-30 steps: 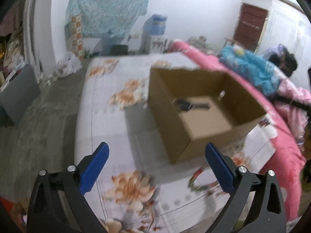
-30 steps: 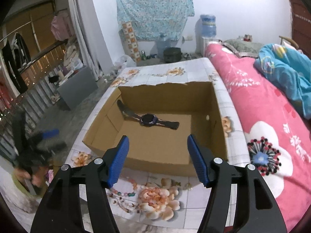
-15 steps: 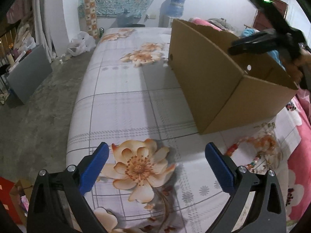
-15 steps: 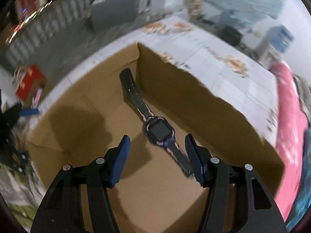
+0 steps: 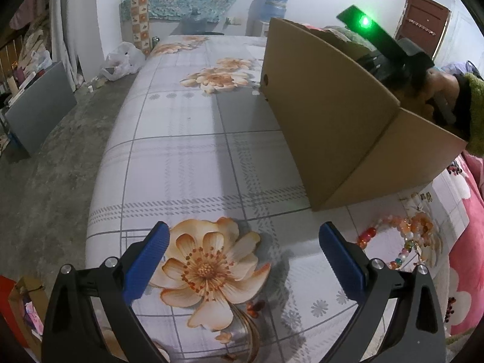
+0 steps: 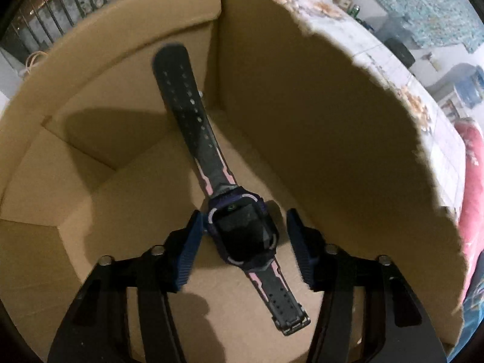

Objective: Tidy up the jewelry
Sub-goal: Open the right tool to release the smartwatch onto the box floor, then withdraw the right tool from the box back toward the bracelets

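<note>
1. Jewelry is seen in two places: a string of orange, red and pearly round beads [image 5: 402, 236] is laid on the flower-printed bedsheet [image 5: 187, 139] just outside a plain brown cardboard box [image 5: 348, 127], and a dark purple smartwatch with a perforated rubber strap and pink accents [image 6: 242, 230] is laid flat on the box floor.
2. The left gripper [image 5: 242, 254] is held low over the sheet with its blue ribbed pads spread wide; nothing is gripped. The beads are just to its right, apart from it.
3. The right gripper [image 6: 242, 242] is lowered inside the box, its jaws partly open on either side of the watch case. The left pad seems close to or touching the case; a gap is seen at the right, so no hold is made.
4. The step in hand is judged to be a grasp of the watch. A squeeze across the smooth, hard case would be called for next.
5. The strap looks limp and is likely to droop when lifted.
</note>
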### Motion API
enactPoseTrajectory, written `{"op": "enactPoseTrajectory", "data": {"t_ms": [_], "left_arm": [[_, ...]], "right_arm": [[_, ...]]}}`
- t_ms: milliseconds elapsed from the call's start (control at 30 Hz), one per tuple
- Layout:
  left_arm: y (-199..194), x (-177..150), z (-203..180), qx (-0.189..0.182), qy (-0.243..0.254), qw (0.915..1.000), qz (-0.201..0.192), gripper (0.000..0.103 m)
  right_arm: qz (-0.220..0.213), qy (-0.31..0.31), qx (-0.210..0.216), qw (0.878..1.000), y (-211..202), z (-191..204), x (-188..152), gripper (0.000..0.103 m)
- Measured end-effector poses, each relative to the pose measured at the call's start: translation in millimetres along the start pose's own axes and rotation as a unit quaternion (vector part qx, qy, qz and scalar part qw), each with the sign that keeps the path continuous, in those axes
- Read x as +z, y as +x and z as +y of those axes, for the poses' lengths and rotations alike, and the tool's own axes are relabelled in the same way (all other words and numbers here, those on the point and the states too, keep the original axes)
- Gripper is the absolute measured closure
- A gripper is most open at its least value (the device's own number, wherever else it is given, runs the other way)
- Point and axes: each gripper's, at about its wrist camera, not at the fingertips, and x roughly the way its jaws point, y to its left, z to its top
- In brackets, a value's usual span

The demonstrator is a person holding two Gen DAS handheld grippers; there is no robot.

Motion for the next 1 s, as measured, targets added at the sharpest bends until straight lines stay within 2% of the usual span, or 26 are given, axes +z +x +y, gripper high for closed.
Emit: {"op": "enactPoseTrajectory", "data": {"t_ms": [67, 267, 467, 633, 733, 867, 900, 967, 1000], "left_arm": [[0, 1, 1, -0.001, -0.004, 1.0000, -0.002, 0.006], [2, 1, 5, -0.008, -0.010, 0.9999, -0.003, 0.006], [7, 0, 5, -0.011, -0.007, 0.9999, 0.002, 0.006], [7, 0, 5, -0.011, -0.008, 0.9999, 0.001, 0.006], [7, -1, 6, -0.011, -0.009, 0.9999, -0.001, 0.006], [6, -4, 7, -0.011, -0.013, 0.9999, -0.002, 0.006], [8, -4, 5, -0.007, -0.010, 0.9999, 0.000, 0.006], [8, -6, 3, 0.001, -0.002, 1.0000, 0.001, 0.006], [9, -6, 1, 0.007, 0.002, 1.0000, 0.003, 0.006]], "right_arm": [[-0.005, 0.010, 0.005, 1.000, -1, -5, -2, 0.056], [0.011, 0.015, -0.019, 1.000, -6, -23, -14, 0.056], [0.029, -0.023, -0.067, 0.997, -12, -14, -21, 0.056], [0.016, -0.005, -0.082, 0.996, -34, -10, -25, 0.051], [-0.030, 0.016, -0.090, 0.995, -79, -2, -28, 0.047], [-0.117, 0.061, -0.099, 0.986, -149, 23, -46, 0.033], [-0.145, 0.078, -0.096, 0.982, -171, 30, -60, 0.030], [-0.212, 0.125, -0.092, 0.965, -215, 42, -80, 0.015], [-0.237, 0.144, -0.091, 0.956, -230, 35, -85, 0.010]]}}
